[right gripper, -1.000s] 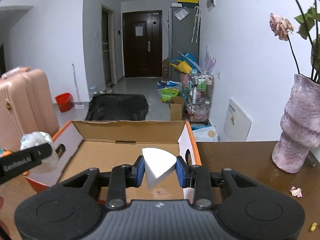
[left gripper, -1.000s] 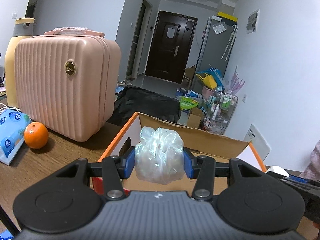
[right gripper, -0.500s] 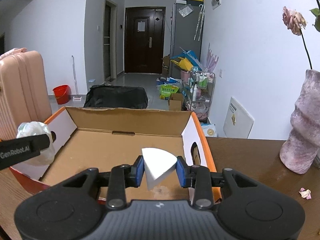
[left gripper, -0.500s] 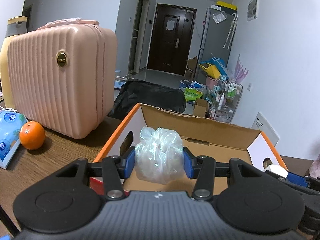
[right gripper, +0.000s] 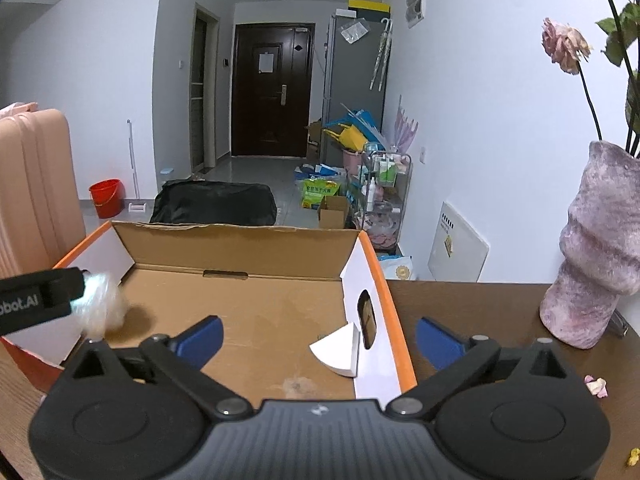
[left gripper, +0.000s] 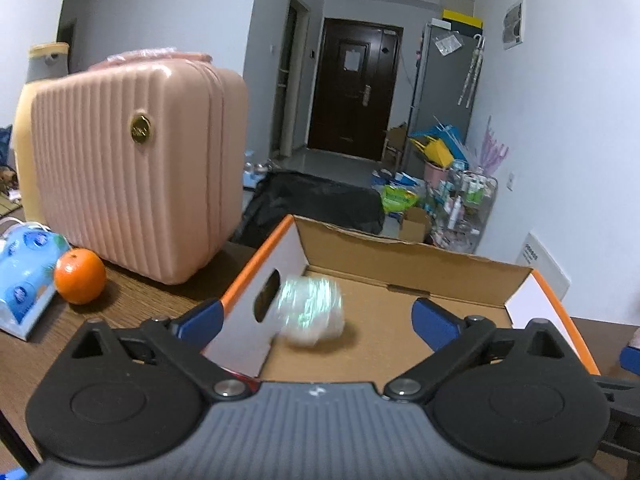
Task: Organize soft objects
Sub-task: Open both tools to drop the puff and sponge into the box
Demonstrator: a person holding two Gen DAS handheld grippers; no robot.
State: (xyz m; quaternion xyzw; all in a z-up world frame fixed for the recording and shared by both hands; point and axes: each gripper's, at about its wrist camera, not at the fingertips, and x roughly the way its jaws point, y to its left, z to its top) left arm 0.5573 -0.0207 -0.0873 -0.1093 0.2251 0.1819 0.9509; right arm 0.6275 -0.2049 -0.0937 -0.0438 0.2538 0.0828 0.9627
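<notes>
**Both loads let go into the box**

My left gripper (left gripper: 316, 322) is opening, its blue pads now spread far apart and touching nothing; half a second ago they were clamped on the crumpled plastic bundle (left gripper: 312, 312). That bundle is now loose and motion-blurred, ahead of the gripper and between its spread fingers, down inside the cardboard box (left gripper: 404, 254) against the left wall, next to the handle cut-out.

My right gripper (right gripper: 320, 338) is likewise opening, pads wide apart and empty, where a moment ago they pinched the white wedge (right gripper: 336, 350). The wedge now lies on the box floor ahead of the gripper, between the fingers and toward the right one, touching the box's right wall below its handle hole. From this side the bundle shows at the far left of the box, beside the tip of my left gripper.

Beyond the box, a pink suitcase (left gripper: 132, 168) stands on the wooden table (left gripper: 132, 304) with an orange (left gripper: 80, 276) and a blue tissue pack (left gripper: 24, 272) in front of it. A purple vase (right gripper: 596, 256) stands on the right.
</notes>
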